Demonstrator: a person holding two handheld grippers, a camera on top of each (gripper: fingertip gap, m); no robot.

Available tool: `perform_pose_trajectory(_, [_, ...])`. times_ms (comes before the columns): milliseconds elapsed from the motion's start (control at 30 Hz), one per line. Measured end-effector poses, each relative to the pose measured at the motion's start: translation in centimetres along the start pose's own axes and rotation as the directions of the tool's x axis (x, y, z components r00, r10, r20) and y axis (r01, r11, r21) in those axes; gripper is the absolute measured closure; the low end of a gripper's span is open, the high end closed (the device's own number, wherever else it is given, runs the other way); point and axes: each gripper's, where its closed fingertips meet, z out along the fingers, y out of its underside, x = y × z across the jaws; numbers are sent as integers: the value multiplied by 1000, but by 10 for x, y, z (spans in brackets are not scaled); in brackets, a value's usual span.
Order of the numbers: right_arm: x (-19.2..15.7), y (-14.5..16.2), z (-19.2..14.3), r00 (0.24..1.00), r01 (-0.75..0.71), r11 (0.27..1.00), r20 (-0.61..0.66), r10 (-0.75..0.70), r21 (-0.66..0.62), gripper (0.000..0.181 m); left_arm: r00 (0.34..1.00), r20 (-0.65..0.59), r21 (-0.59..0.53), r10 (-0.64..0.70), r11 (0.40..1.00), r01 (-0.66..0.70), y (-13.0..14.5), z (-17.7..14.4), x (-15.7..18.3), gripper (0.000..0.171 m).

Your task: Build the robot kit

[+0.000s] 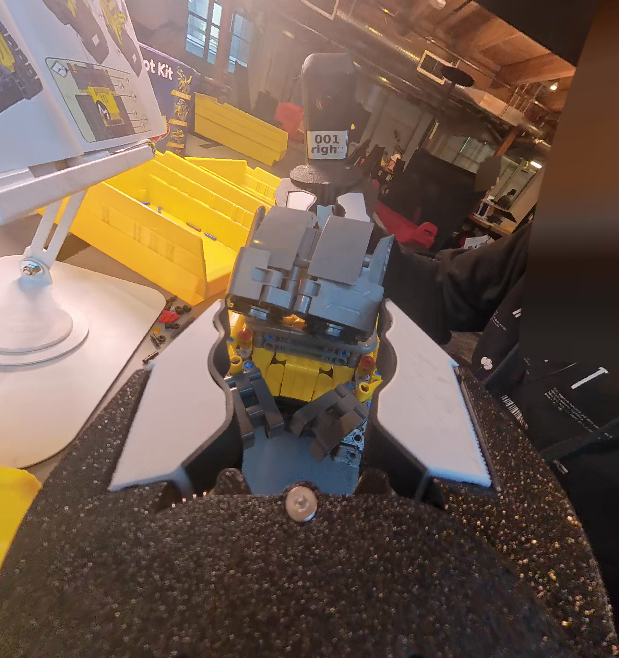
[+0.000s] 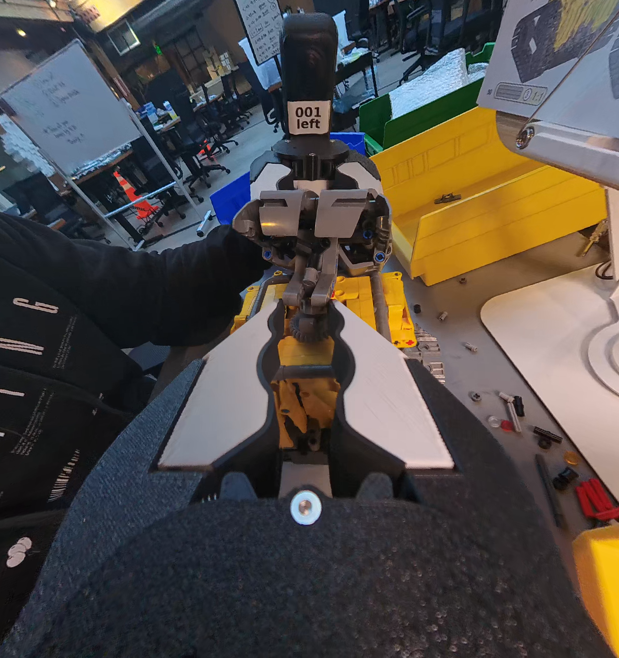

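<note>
Item: grey-and-yellow brick model [image 1: 302, 320] — held off the counter [image 2: 454, 341] between my two tongs, long axis running from one to the other. Left tongs [image 1: 300, 341] clenched on its yellow end; right tongs [image 2: 306, 320] clenched on the opposite end.

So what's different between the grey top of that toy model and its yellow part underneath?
The grey top is made of broad smooth panels, while the yellow part is a row of narrow ridged pieces. The grey top sits tilted, farther from the left gripper; the yellow part lies between its jaws. In the right wrist view the right gripper also closes around the yellow part, under the grey top. Both belong to one brick-built model.
</note>
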Motion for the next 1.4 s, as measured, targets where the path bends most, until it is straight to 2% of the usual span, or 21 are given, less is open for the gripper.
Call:
perform_pose_trajectory(233, [2, 32, 6, 982, 188, 972, 23, -186, -141, 157, 992, 32, -105, 121, 988, -117, 17, 3, 1, 89])
perform_pose_trajectory(333, [1, 35, 8, 973, 231, 960, 28, -230, -160, 157, 985, 37, -145, 166, 977, -159, 20, 2, 4, 89])
perform_pose_trajectory(667, [0, 38, 6, 947, 318, 928, 19, -321, -194, 156, 966, 56, -157, 252, 958, -240, 13, 4, 11, 89])
perform_pose_trajectory(867, [-2, 38, 6, 935, 346, 911, 1, -355, -226, 152, 959, 65, -179, 275, 949, -260, 11, 4, 13, 89])
perform_pose_trajectory(1033, [-2, 32, 3, 935, 342, 914, -20, -355, -220, 157, 953, 63, -172, 297, 944, -283, 6, 5, 20, 91])
perform_pose_trajectory(1200, [0, 39, 1, 942, 325, 914, -6, -337, -243, 157, 948, 47, -125, 316, 943, -308, -5, 9, 31, 101])
perform_pose_trajectory(1400, [2, 43, 3, 947, 305, 914, -17, -321, -269, 157, 945, 44, -112, 323, 942, -316, -6, 9, 33, 85])
